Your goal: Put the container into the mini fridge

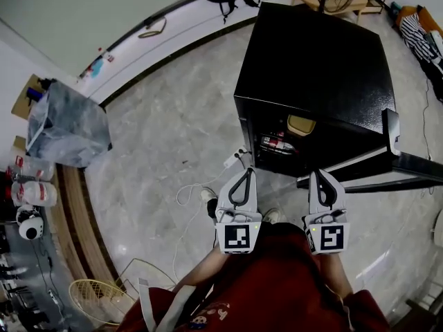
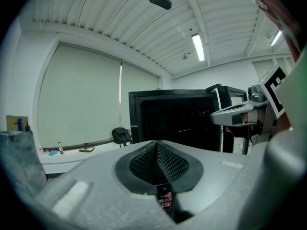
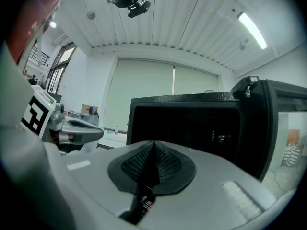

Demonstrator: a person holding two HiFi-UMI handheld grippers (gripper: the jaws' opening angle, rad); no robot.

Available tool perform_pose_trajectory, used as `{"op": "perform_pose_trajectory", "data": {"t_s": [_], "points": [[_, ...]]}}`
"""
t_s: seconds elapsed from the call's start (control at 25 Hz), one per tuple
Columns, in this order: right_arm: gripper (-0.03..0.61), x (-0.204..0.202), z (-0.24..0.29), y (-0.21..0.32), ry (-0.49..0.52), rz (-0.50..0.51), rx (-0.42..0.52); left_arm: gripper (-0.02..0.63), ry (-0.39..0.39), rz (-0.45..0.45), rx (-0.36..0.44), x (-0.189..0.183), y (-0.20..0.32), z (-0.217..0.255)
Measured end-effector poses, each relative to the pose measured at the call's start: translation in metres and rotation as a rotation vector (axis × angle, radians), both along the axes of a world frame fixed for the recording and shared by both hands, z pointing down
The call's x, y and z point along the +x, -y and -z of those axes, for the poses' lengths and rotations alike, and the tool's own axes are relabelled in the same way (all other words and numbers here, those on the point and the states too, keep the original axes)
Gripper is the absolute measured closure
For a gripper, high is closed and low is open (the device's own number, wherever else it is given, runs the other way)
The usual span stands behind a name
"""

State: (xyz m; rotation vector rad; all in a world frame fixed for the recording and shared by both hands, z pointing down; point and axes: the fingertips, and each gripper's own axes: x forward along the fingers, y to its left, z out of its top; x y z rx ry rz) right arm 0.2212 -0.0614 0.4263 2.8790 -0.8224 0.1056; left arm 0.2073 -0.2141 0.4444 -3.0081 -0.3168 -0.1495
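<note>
Standing before the boxy black metal mini fridge (image 1: 315, 61), with its door (image 1: 415, 166) open to the right, the person held both tools level and empty. The left tongs (image 2: 157, 150) were pressed together on nothing, and so were the right tongs (image 3: 153, 152). A pale yellowish tub-like container (image 1: 301, 124) sat on the upper shelf inside, above some red-labelled cans (image 1: 275, 143) (too small to make out further). The placing looked done, and only shutting the door seemed left.
</note>
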Motion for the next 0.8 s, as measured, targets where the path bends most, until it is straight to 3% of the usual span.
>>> {"op": "perform_pose_trajectory", "data": {"t_s": [0.4,0.8], "points": [[0.578,0.0,-0.001,-0.016,-0.002,-0.042,0.017,0.607,0.067,-0.004,0.003,0.001,-0.007,-0.016],[0.578,0.002,0.003,-0.031,-0.023,-0.062,0.031,0.607,0.048,-0.026,0.03,0.007,-0.021,-0.009]]}}
